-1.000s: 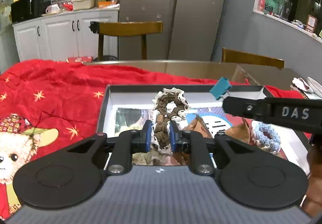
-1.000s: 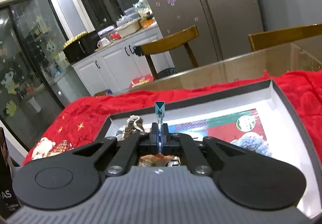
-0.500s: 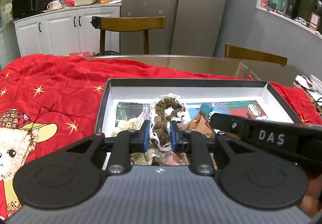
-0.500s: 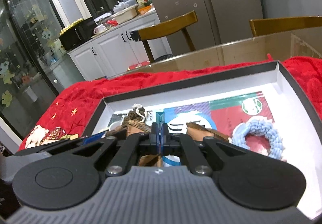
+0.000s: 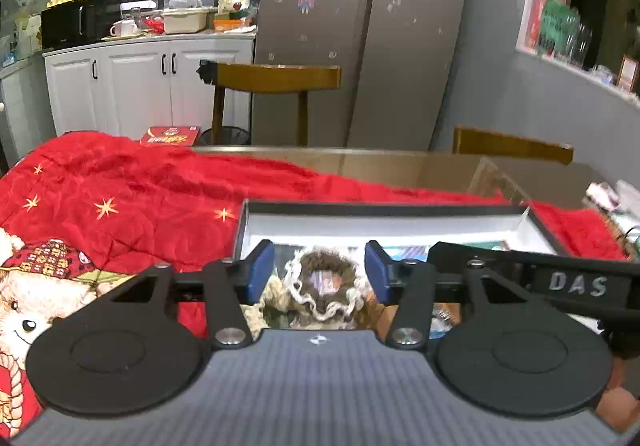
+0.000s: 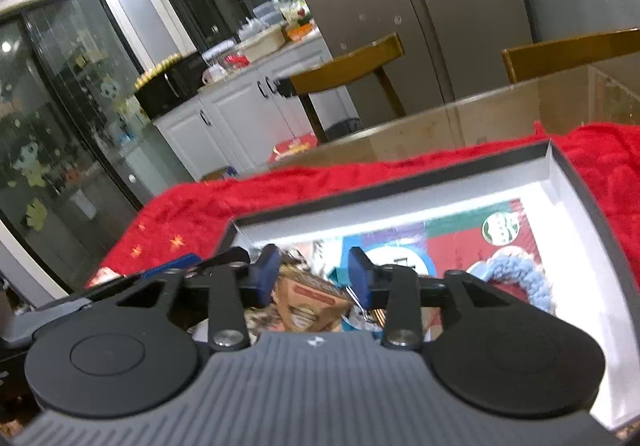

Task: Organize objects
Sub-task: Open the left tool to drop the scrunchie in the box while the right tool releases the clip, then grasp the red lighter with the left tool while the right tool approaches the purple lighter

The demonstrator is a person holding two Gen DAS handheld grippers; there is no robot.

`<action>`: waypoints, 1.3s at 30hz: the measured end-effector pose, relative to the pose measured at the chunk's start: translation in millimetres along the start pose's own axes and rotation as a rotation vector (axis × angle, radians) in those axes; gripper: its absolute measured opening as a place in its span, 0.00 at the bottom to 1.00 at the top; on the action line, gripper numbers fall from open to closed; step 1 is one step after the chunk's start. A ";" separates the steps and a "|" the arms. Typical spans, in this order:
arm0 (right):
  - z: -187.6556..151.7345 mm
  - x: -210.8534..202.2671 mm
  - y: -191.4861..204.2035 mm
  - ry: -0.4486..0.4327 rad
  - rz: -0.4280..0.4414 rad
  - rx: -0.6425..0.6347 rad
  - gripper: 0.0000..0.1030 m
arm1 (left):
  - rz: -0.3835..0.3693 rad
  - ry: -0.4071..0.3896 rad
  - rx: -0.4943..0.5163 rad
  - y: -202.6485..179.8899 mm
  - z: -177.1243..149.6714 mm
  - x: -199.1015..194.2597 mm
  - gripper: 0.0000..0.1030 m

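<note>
Both tongs are opening over the box (image 5: 440,210) on the red blanket (image 5: 140,205). The left tongs (image 5: 319,273) stand wide, the brown scrunchie (image 5: 324,282) lying loose between them near the box's left end. The right tongs (image 6: 313,278) gape above the teal clip (image 6: 343,274), gripping nothing.

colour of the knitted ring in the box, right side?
Light blue ring; clearest in the right wrist view.

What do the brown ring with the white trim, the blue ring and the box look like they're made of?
Brown scrunchie: soft fuzzy fabric, matte, with a ruffled white lace-like edge.
Blue ring: chunky knitted or crocheted yarn, judging by its looped ridges.
Box: probably stiff cardboard, with dark matte outside and plain white inner walls.
</note>
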State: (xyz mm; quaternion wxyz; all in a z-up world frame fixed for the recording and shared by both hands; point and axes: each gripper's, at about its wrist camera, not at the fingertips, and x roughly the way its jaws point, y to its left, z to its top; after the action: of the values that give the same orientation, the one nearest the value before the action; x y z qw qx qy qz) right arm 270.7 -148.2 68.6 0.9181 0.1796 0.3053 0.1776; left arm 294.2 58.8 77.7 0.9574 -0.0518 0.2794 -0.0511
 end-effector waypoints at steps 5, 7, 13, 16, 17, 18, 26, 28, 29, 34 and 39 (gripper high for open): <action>11.2 -62.6 13.6 -0.141 0.014 -0.023 0.80 | -0.129 -0.041 -0.047 0.6 14.1 -38.5 0.74; 12.1 -89.6 17.6 -0.209 -0.010 -0.026 0.84 | -0.183 -0.060 -0.033 -6.5 15.8 -57.1 0.77; -5.3 -166.8 25.3 -0.379 -0.105 -0.059 0.96 | -0.277 -0.105 0.050 -46.2 0.7 -107.8 0.81; -20.4 -193.1 24.6 -0.418 -0.140 -0.065 1.00 | -0.303 -0.123 0.114 -69.4 -15.8 -131.8 0.82; -26.2 -198.5 24.4 -0.421 -0.159 -0.057 1.00 | -0.305 -0.124 0.130 -76.3 -21.8 -137.5 0.82; -33.5 -204.5 22.4 -0.427 -0.174 -0.045 1.00 | -0.308 -0.120 0.139 -83.0 -28.6 -142.3 0.83; -77.8 -214.6 5.9 -0.416 -0.228 -0.075 1.00 | -0.331 0.087 0.168 -127.0 -88.3 -141.5 0.85; -88.3 -215.0 -1.2 -0.402 -0.227 -0.071 1.00 | -0.279 0.107 0.170 -130.4 -99.8 -132.9 0.85; -94.3 -215.8 -4.4 -0.397 -0.227 -0.066 1.00 | -0.248 0.118 0.162 -131.5 -103.2 -129.1 0.85; -114.6 -211.2 -32.4 -0.376 -0.249 0.006 1.00 | -0.130 0.203 0.072 -135.1 -118.6 -97.7 0.85; -132.4 -203.9 -59.2 -0.344 -0.239 0.081 1.00 | -0.077 0.247 0.039 -136.9 -126.8 -63.9 0.85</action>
State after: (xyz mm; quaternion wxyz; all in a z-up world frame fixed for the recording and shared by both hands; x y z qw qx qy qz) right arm 47.7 -259.4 44.8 0.9633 0.2065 0.1701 0.0216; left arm 162.7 -77.5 22.7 0.9138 -0.0371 0.3921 -0.0993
